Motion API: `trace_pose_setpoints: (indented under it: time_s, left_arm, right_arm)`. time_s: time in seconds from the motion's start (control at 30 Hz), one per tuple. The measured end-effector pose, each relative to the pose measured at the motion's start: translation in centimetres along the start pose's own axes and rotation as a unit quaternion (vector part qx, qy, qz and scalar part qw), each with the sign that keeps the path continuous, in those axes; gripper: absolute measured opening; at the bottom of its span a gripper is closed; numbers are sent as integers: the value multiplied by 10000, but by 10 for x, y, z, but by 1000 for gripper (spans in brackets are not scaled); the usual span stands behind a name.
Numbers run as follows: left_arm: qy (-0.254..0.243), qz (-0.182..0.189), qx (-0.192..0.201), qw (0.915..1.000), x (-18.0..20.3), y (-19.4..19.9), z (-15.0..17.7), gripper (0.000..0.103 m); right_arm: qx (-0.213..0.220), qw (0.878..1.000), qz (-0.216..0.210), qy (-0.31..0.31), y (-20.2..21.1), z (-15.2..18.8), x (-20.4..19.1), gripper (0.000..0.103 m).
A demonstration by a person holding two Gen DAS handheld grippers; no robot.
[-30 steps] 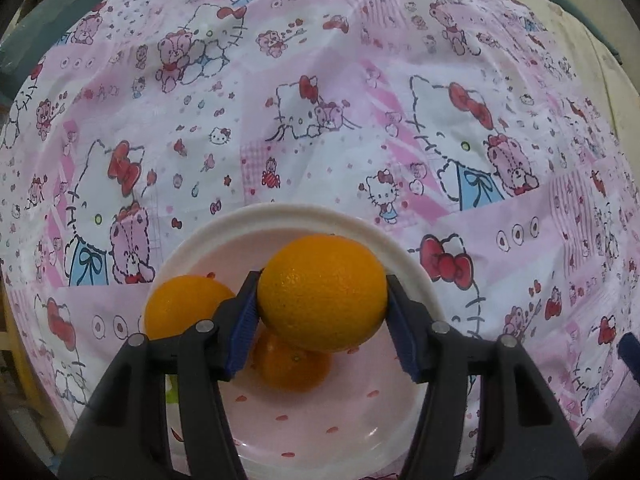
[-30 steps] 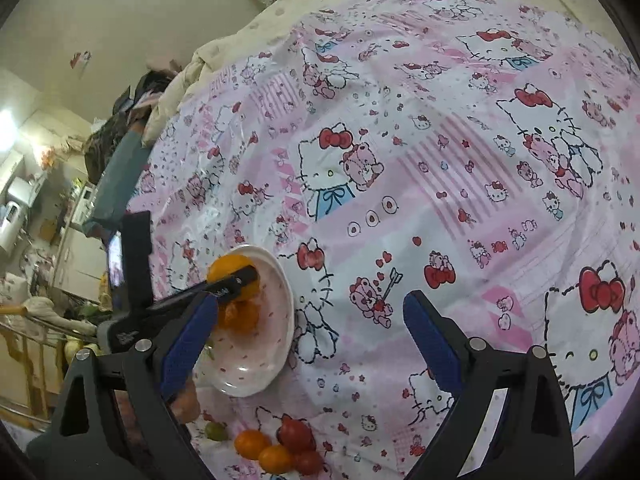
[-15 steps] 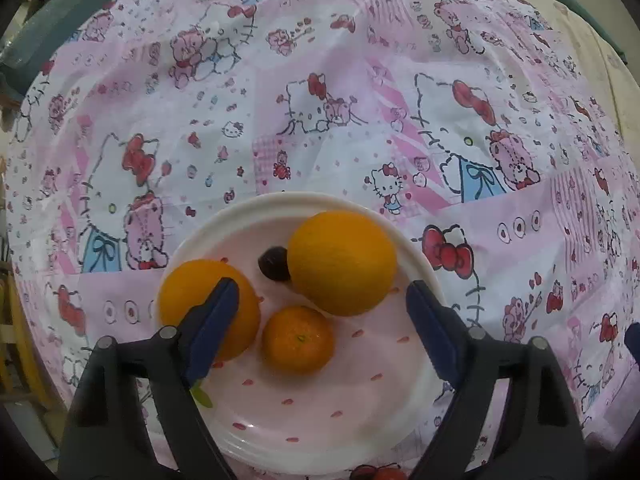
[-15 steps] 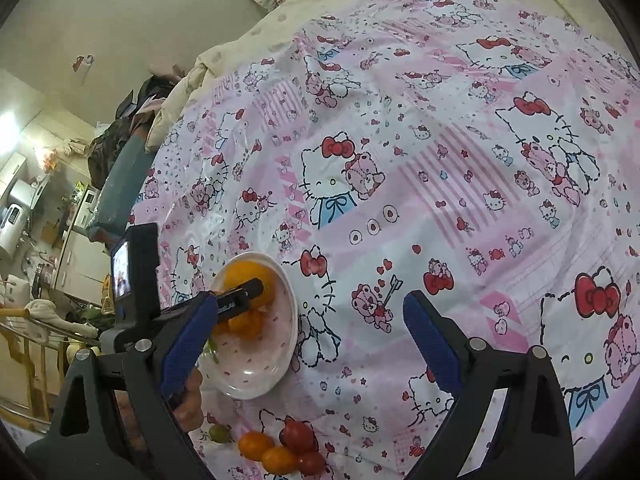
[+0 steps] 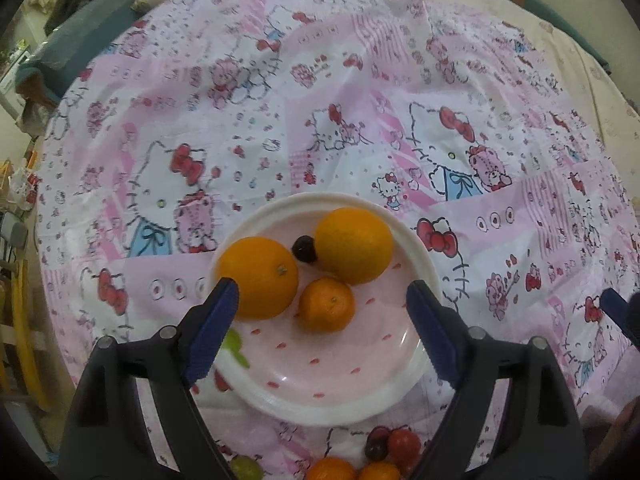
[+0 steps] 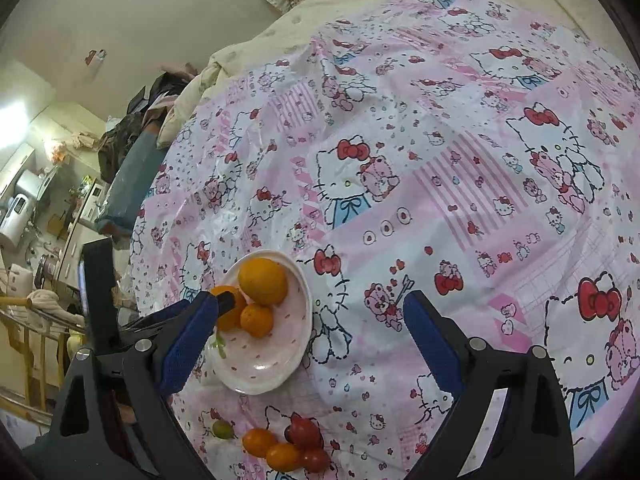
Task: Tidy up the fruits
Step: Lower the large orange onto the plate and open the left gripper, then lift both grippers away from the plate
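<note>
A pink-and-white bowl (image 5: 416, 384) (image 6: 280, 376) holds a large orange (image 5: 354, 245) (image 6: 263, 281), a second orange (image 5: 260, 276), a small mandarin (image 5: 327, 304) (image 6: 257, 320), a dark cherry (image 5: 304, 249) and a green grape (image 5: 234, 340). My left gripper (image 5: 322, 314) is open and empty, raised above the bowl's near half. My right gripper (image 6: 310, 334) is open and empty, hovering right of the bowl. Loose small fruits lie in front of the bowl: orange and red tomatoes (image 6: 288, 444) (image 5: 394, 446) and a green grape (image 6: 223, 429) (image 5: 245, 468).
A pink Hello Kitty cloth (image 6: 440, 184) covers the surface. A cream quilt (image 6: 320, 12) and clothes lie at the far edge. Wooden furniture (image 6: 24, 344) and appliances stand off the left side.
My left gripper opened, let the large orange into the bowl, and pulled back and up. The right gripper stayed open and nearly still.
</note>
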State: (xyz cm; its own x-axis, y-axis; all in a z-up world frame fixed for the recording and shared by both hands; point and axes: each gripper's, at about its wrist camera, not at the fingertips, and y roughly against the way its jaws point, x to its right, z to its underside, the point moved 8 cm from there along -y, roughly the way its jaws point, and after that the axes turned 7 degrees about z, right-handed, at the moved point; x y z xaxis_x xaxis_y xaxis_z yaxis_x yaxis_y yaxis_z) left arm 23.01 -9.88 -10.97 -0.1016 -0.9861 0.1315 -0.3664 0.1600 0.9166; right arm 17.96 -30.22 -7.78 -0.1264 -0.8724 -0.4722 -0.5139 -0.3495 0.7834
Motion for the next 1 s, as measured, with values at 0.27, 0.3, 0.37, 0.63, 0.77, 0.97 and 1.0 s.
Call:
trace_pose_setpoints:
  time_s: [0.27, 0.3, 0.37, 0.63, 0.77, 0.97, 1.0]
  left_arm:
    - [151, 78, 348, 9993, -20, 39, 19, 83]
    - [199, 93, 385, 9990, -23, 44, 23, 83]
    - [246, 111, 439, 9987, -28, 52, 30, 83]
    - [403, 213, 491, 9978, -45, 73, 60, 83]
    - [431, 226, 493, 9976, -51, 81, 77, 83]
    - [422, 239, 702, 9964, -57, 96, 98, 83]
    - [404, 221, 743, 9962, -58, 98, 101, 83]
  right_arm:
    - [38, 9993, 55, 376, 5, 14, -16, 96]
    - [26, 9992, 48, 408, 6, 17, -18, 96]
    - [-14, 9989, 50, 458, 6, 22, -20, 96]
    - [-14, 9971, 98, 760, 13, 40, -28, 96]
    - [-161, 9969, 91, 766, 14, 58, -27, 96]
    - [-302, 9959, 155, 840, 12, 79, -28, 96]
    - [-340, 9957, 162, 851, 12, 83, -27, 96]
